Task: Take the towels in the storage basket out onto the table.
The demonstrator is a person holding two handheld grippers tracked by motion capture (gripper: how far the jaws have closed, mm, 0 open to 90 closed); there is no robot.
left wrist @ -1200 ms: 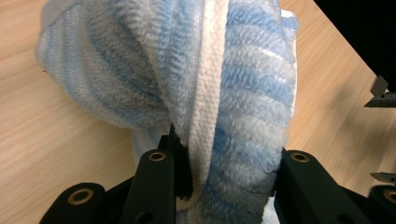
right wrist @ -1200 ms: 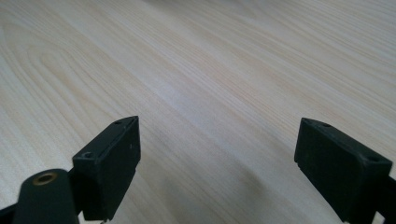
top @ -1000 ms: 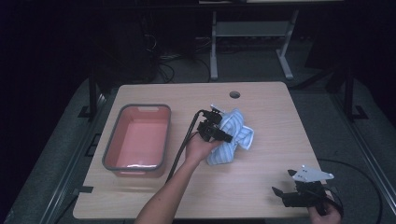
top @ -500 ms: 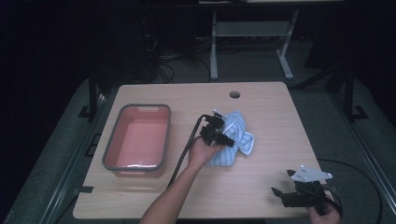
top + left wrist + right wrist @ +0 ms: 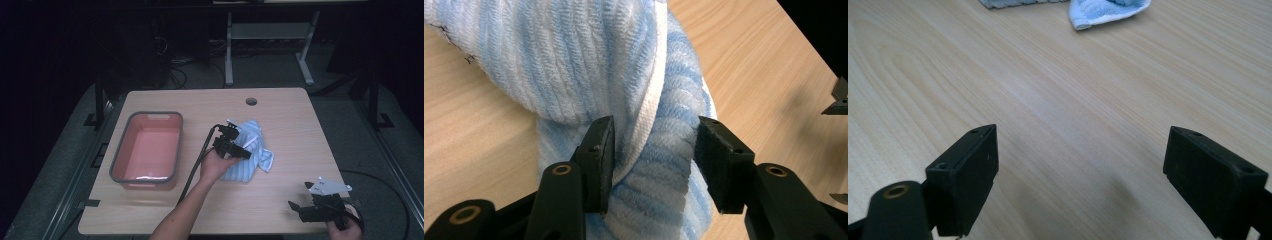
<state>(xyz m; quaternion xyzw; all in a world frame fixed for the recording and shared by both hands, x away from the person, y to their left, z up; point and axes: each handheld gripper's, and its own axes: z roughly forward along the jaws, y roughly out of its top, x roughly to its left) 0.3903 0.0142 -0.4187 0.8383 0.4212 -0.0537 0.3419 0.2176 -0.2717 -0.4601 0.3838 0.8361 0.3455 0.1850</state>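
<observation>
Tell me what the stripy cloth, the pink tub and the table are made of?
Cloth: looks like soft terry towel, fuzzy ribbed blue and white stripes, bunching between the left claw's jaws. Tub: probably plastic, smooth pink inside with a grey rim and a slight shine. Table: pale wood grain, smooth and matte; it could be laminate rather than solid wood.

The left gripper [image 5: 246,151] has slid toward the person and a little to the right over the past second, dragging the towel [image 5: 252,159] with it across the tabletop [image 5: 290,125]. The towel now lies nearer the front edge and looks more bunched, its jaws set around a fold of the striped cloth, one pad [image 5: 600,155] pressed against it.
</observation>
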